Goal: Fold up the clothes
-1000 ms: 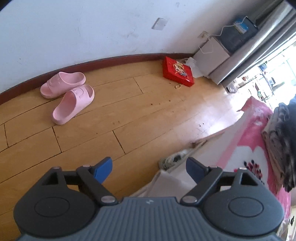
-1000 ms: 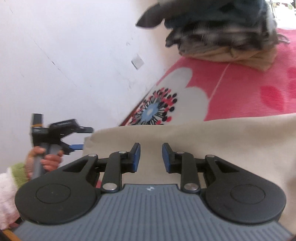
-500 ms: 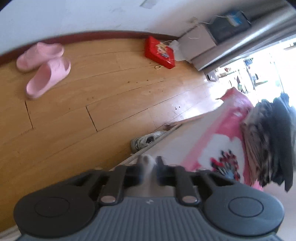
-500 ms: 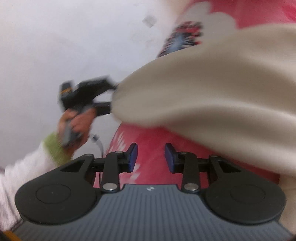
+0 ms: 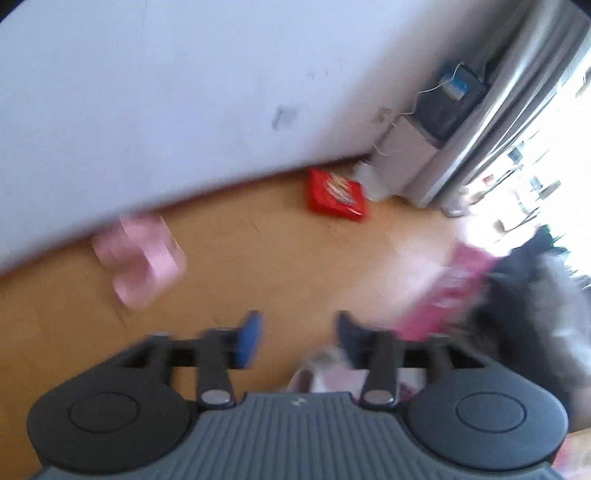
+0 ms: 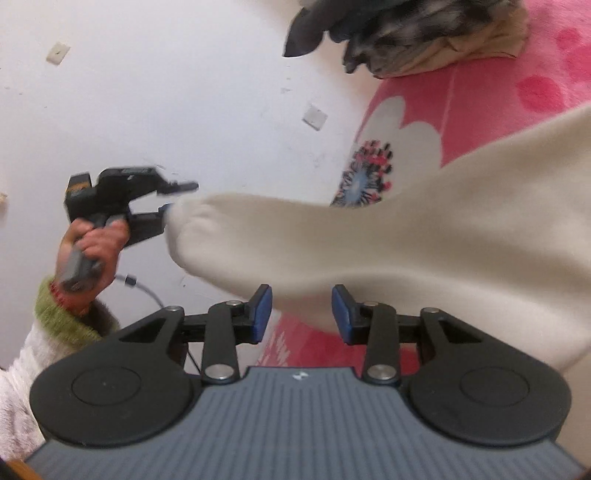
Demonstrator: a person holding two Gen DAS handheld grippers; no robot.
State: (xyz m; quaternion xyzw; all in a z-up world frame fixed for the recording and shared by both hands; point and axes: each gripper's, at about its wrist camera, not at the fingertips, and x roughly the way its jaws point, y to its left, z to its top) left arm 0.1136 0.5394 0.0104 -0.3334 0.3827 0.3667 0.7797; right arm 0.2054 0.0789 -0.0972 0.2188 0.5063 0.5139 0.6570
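Right wrist view: cream garment [image 6: 424,240] draped across pink flowered blanket [image 6: 480,107], one end lifted off to the left. Left gripper [image 6: 173,197], held in person's hand [image 6: 92,251] w/ green cuff, is at that lifted tip; jaws opening, apart, tip just beside lower finger, no grip visible. Right gripper [image 6: 301,314]: jaws opening, blue pads apart, garment edge hanging just above the gap, not pinched. Pile of dark and plaid clothes [image 6: 406,33] at far end of blanket. Left wrist view (blurred): wood floor [image 5: 258,258], pink slippers [image 5: 144,254], red box [image 5: 338,195] near wall
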